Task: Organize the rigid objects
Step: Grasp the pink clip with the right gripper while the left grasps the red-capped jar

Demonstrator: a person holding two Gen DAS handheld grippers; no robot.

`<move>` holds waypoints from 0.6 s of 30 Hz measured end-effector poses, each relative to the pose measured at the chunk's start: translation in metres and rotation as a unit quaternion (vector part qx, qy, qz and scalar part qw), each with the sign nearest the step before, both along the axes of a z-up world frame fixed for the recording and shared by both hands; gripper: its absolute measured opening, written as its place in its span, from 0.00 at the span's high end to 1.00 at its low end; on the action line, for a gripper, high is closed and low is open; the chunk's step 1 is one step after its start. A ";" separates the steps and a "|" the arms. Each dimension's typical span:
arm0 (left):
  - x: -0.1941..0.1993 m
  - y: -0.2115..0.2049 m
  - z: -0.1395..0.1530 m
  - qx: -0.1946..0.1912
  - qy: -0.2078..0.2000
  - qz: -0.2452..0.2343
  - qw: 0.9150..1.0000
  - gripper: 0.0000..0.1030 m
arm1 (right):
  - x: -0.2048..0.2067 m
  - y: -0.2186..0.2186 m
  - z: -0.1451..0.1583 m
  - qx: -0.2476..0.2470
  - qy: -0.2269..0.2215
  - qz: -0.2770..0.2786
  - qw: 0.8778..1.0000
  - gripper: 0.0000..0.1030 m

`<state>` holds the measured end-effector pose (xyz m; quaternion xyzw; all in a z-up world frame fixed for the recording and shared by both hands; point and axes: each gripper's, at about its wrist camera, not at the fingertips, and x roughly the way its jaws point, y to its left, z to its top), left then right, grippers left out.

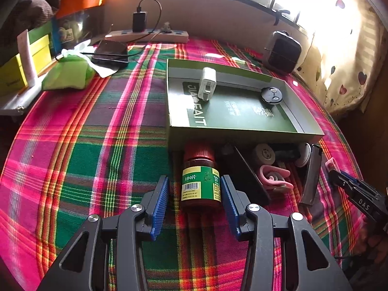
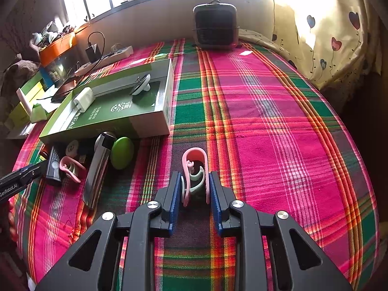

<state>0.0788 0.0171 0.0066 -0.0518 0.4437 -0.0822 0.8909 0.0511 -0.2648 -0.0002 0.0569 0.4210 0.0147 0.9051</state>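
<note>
One shallow green cardboard box [image 1: 242, 118] at centre frame, holding one white plug adapter [image 1: 206, 84] and one round black disc [image 1: 271, 94]. Two pink plastic clips [image 2: 194, 169] [image 2: 70, 168]. One brown red-capped pill bottle [image 1: 200, 179]. One green oval case [image 2: 122, 152].

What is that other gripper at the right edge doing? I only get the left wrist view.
Observer: The right gripper is closed on a pink clip with a pale green inner piece.
Operator: Is there anything among the loose items I can't see?
Observer: Yes, a green oval object lies beside the silver case, just in front of the green box.
</note>
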 end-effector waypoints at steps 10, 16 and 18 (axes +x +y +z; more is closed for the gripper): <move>0.002 -0.004 -0.001 0.016 -0.005 0.004 1.000 0.59 | 0.000 -0.002 0.000 0.008 -0.001 0.001 1.000 0.76; 0.002 -0.004 -0.001 0.016 -0.007 0.007 1.000 0.70 | 0.000 -0.002 0.000 0.008 -0.001 0.001 1.000 0.76; 0.002 -0.004 -0.001 0.018 -0.007 0.006 1.000 0.70 | 0.000 -0.002 -0.001 0.008 -0.001 0.001 1.000 0.76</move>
